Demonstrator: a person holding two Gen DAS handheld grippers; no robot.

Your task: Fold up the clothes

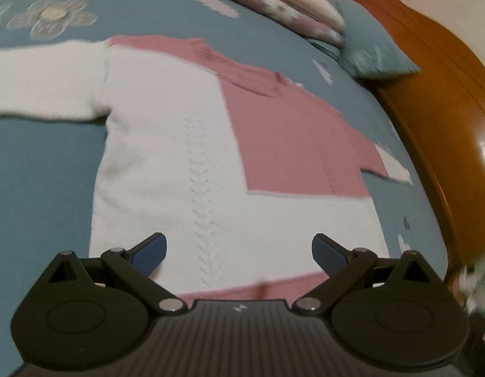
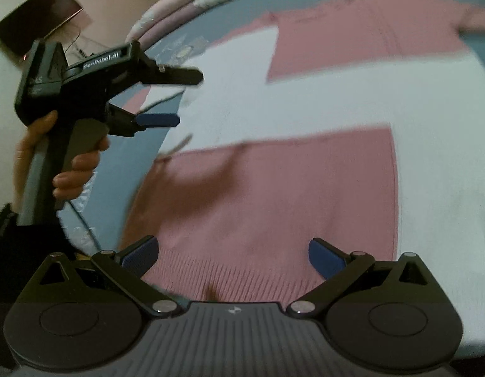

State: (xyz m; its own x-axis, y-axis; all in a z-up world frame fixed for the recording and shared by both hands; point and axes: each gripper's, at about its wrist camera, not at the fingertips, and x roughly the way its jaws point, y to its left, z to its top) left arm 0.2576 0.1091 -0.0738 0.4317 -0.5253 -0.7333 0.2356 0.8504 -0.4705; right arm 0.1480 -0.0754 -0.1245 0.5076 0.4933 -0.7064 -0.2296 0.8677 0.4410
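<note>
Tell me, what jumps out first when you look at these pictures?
The big pink and white sweater lies spread flat on the blue flowered bedspread. Both the left gripper and right gripper hover open above it. In the right wrist view, a hand grips the other gripper's handle.

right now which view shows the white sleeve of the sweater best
The left wrist view. There the white sleeve lies stretched out flat across the blue bedspread, seen along nearly its whole length. In the right wrist view the sweater fills the frame, blurred, and that sleeve cannot be picked out.
</note>
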